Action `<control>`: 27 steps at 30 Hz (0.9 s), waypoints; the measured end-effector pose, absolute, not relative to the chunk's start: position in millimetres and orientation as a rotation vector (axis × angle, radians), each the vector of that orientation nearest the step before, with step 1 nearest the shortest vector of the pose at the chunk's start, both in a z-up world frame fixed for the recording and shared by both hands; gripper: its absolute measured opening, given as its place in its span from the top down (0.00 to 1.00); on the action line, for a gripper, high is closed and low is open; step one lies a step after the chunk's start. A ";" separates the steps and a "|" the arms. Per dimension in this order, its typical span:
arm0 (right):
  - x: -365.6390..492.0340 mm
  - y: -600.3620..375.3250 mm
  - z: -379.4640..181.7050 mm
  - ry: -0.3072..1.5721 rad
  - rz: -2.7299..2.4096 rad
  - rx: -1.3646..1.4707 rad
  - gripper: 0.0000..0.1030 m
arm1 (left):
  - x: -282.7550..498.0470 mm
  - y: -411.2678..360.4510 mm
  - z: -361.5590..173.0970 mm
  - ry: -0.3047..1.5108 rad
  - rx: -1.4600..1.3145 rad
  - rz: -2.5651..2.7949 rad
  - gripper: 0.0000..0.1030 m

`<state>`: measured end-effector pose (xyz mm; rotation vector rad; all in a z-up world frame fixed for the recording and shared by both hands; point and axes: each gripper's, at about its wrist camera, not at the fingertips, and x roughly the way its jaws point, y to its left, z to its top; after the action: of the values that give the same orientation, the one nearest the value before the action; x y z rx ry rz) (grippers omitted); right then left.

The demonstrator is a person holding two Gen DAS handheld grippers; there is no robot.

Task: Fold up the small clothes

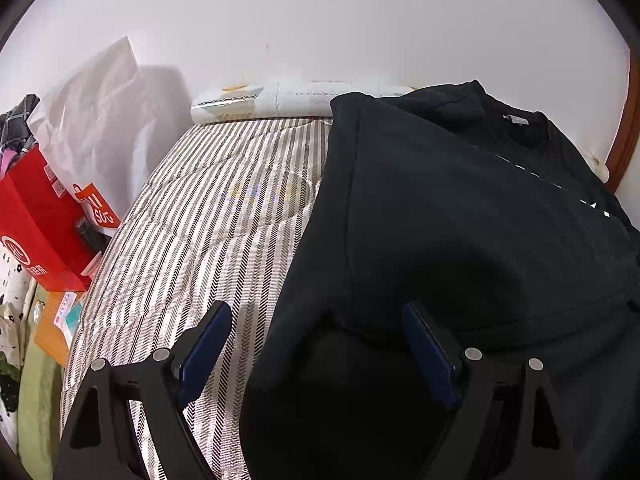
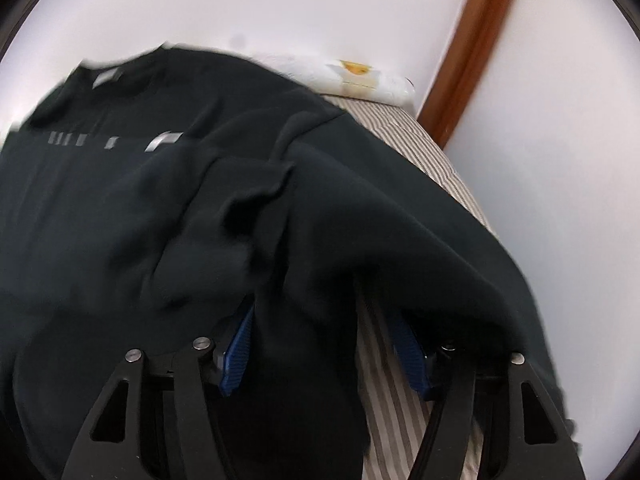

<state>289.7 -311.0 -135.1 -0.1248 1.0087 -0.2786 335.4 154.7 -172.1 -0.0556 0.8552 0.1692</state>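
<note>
- Black sweatshirt lies chest-up across a striped bed, collar toward the wall at 12 o'clock, spread flat, apparently ready for folding.
- Left gripper hangs with fingers spread wide over the sweatshirt's edge at 6 o'clock, pinching nothing.
- Right gripper has a sleeve fold draped between its fingers; whether the pads press it cannot be told through the blur.
- Red box sits beside the bed at 9 o'clock.
</note>
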 end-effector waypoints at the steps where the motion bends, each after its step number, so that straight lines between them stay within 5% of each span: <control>1: 294.1 -314.7 -133.0 0.997 -0.265 -0.094 0.50 | 335.3 154.8 -172.0 0.855 -0.057 0.169 0.16; 3: 298.0 -318.8 -130.7 0.979 -0.243 -0.062 0.88 | 335.5 154.3 -171.9 0.856 -0.057 0.169 0.16; 5: 295.0 -323.6 -122.3 0.921 -0.247 -0.045 0.88 | 335.4 154.3 -172.0 0.857 -0.059 0.168 0.16; 10: 279.8 -342.6 -102.0 0.796 -0.220 0.055 0.89 | 335.7 154.7 -172.5 0.860 -0.064 0.166 0.16; 20: 277.5 -360.5 -108.7 0.896 -0.284 0.096 0.78 | 337.0 155.6 -172.5 0.863 -0.065 0.169 0.15; 25: 225.6 -350.8 -88.8 0.875 -0.272 0.045 0.70 | 336.9 155.3 -172.1 0.862 -0.063 0.172 0.14; 27: 198.0 -354.3 -78.4 0.831 -0.289 0.015 0.56 | 336.8 155.0 -172.0 0.862 -0.064 0.172 0.14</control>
<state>198.0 -354.3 -78.4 0.0147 0.8309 -0.2892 336.8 155.0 -172.0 -0.0638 0.8624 0.1724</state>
